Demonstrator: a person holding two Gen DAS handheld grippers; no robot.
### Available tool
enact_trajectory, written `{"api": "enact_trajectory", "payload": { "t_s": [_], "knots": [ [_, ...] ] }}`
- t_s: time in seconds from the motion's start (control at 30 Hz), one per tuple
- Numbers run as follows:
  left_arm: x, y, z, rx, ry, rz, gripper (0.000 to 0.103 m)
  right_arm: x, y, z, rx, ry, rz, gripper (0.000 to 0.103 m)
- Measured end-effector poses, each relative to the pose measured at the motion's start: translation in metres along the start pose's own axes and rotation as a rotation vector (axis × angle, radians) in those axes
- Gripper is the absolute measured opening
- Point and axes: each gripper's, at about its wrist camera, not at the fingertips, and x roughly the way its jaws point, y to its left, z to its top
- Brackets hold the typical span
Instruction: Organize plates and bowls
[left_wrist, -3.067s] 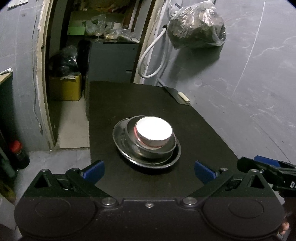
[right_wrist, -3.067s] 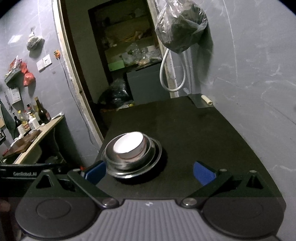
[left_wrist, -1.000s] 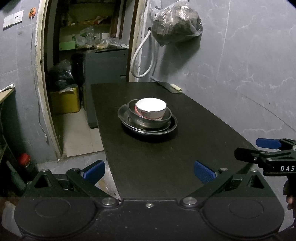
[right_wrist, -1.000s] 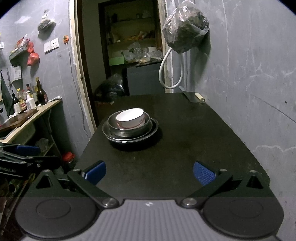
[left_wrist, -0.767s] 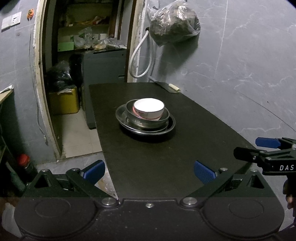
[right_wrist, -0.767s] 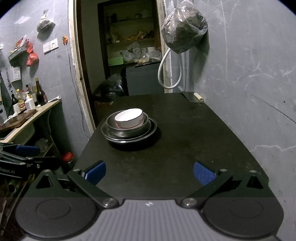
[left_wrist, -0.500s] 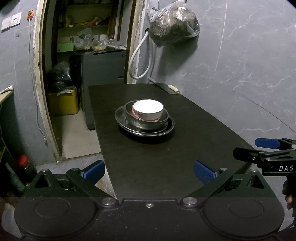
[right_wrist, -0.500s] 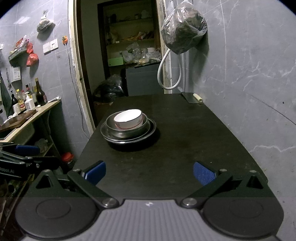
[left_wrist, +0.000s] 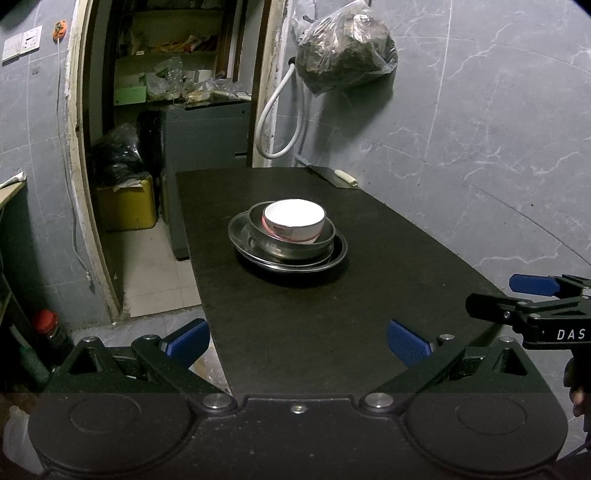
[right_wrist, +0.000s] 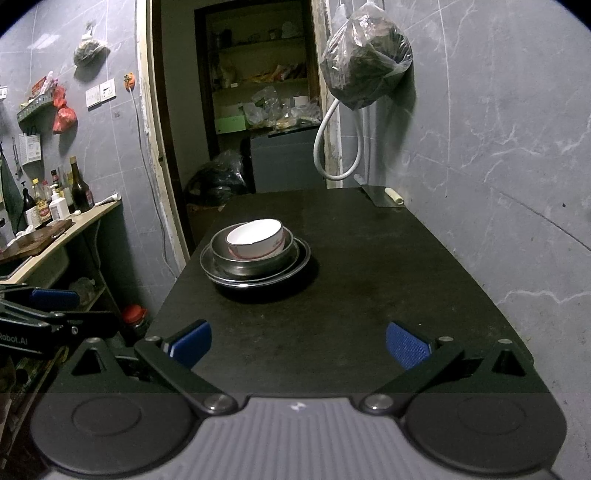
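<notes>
Three nested vessels stood together on the black table (left_wrist: 369, 295): a white bowl (left_wrist: 294, 220) sat tilted inside a metal bowl (left_wrist: 291, 245), which in turn rested on a metal plate (left_wrist: 334, 258). In the right wrist view we saw the same stack, the white bowl (right_wrist: 255, 238) leaning toward the left rim of the metal bowl (right_wrist: 255, 266), with the metal plate (right_wrist: 301, 264) beneath both. The stack lay toward the table's left side (the side nearest the doorway (left_wrist: 166, 110)) and about midway along its length.

We held the left gripper (left_wrist: 298, 341) over the table's near left corner, its blue-padded fingers (left_wrist: 186, 338) spread wide and gripping nothing; it was well apart from the stack. The right gripper (right_wrist: 298, 343) hovered over the near edge of the table (right_wrist: 369, 295), likewise spread wide and empty, its blue pads (right_wrist: 406, 345) clear of all dishes. Each tool appeared at the margin of the other's view: the right gripper (left_wrist: 532, 299) at the far right, the left gripper (right_wrist: 55, 308) at the far left.

A plastic bag (left_wrist: 345, 48) hung on the grey wall beyond the table, with a white hose (left_wrist: 280, 122) looping beneath it. Bottles (right_wrist: 55, 192) stood on a side counter at left.
</notes>
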Motion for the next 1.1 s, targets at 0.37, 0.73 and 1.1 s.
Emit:
{"api": "enact_trajectory", "payload": {
  "t_s": [0.37, 0.73, 1.1],
  "knots": [
    [-0.0001, 0.0004, 0.0001, -0.001, 0.000, -0.001, 0.102, -0.0017, -0.0005, 0.0007, -0.001, 0.000, 0.000, 0.103],
    [-0.0001, 0.0002, 0.0000, -0.001, 0.000, -0.002, 0.102, -0.0014, -0.0005, 0.0004, -0.001, 0.001, 0.000, 0.103],
    [-0.0003, -0.0008, 0.0001, 0.004, 0.001, -0.011, 0.102, -0.0014, -0.0004, 0.0005, -0.001, 0.000, -0.001, 0.103]
  ]
}}
